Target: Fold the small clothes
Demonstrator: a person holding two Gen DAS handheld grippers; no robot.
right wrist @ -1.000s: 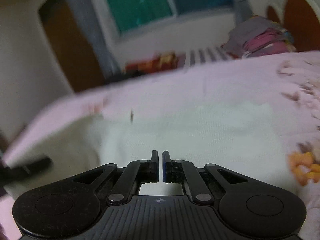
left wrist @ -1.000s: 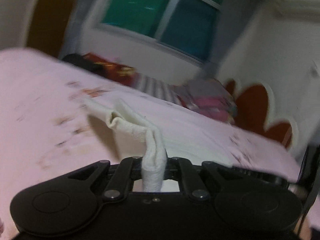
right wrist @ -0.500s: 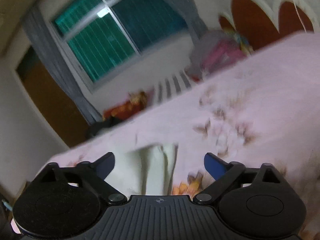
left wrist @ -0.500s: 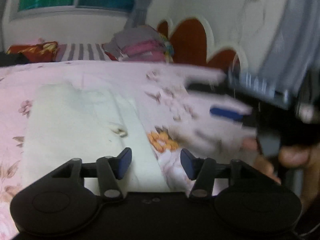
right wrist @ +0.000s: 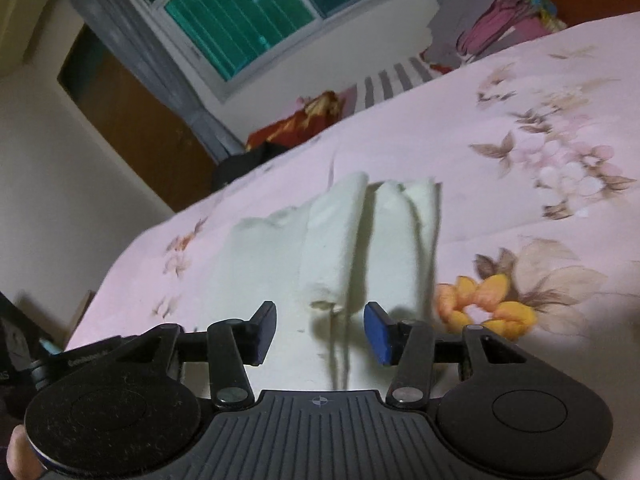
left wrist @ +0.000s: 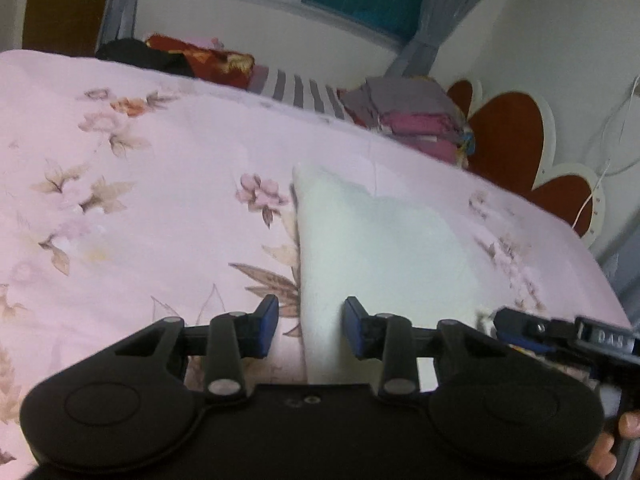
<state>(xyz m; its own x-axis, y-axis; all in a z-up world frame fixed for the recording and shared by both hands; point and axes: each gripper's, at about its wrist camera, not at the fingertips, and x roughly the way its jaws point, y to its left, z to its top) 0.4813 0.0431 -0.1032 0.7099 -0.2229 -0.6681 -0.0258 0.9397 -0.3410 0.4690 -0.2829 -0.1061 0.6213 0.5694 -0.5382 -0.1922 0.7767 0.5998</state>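
Here, one cream garment [left wrist: 376, 240], two tongs [left wrist: 311, 326] parted

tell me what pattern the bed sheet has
Pale pink bed sheet with a floral print of leaves and blossoms, including one orange flower; clearest in the right wrist view.

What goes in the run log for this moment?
left gripper: closing, astride left edge of pale cream cloth, no grip | right gripper: closing, nothing clamped | cloth: partly folded on pink floral bedsheet

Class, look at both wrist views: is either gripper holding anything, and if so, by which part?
Nothing is held. The left gripper and right gripper have just been closing, but their jaws stand apart above the pale cream knitted garment, lying on the pink floral bedsheet.
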